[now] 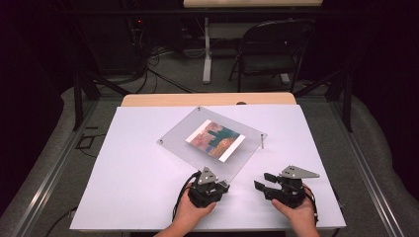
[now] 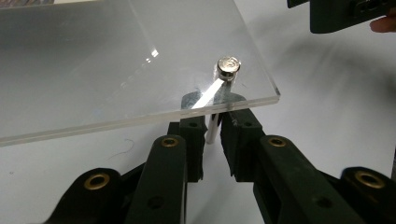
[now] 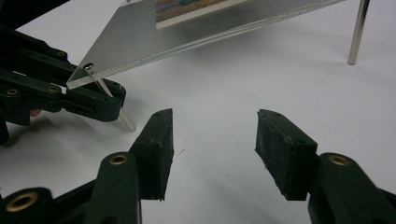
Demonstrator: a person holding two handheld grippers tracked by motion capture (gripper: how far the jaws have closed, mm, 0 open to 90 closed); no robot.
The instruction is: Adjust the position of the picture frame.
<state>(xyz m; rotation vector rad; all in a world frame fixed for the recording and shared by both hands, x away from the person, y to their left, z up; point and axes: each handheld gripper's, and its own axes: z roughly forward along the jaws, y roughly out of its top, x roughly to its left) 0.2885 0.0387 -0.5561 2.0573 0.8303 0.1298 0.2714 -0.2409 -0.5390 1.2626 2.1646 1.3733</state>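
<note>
A clear acrylic panel [image 1: 175, 140] with a colourful picture [image 1: 215, 139] under it stands on thin metal legs above the white table sheet [image 1: 138, 187]. My left gripper [image 1: 222, 183] is at the panel's near corner. In the left gripper view its jaws [image 2: 212, 140] stand close on either side of the corner leg [image 2: 212, 130], below the screw head [image 2: 228, 66], with a slight gap still showing. The right gripper view shows the same leg [image 3: 122, 117] with the left gripper [image 3: 109, 100] around it. My right gripper [image 1: 262, 181] [image 3: 215, 140] is open and holds nothing, to the right of that corner.
Another metal leg [image 1: 262, 141] [image 3: 357, 32] holds up the panel's right corner. A folding chair [image 1: 274, 44] and a desk leg [image 1: 206, 54] stand beyond the table. The white sheet's near edge runs just under the person's hands.
</note>
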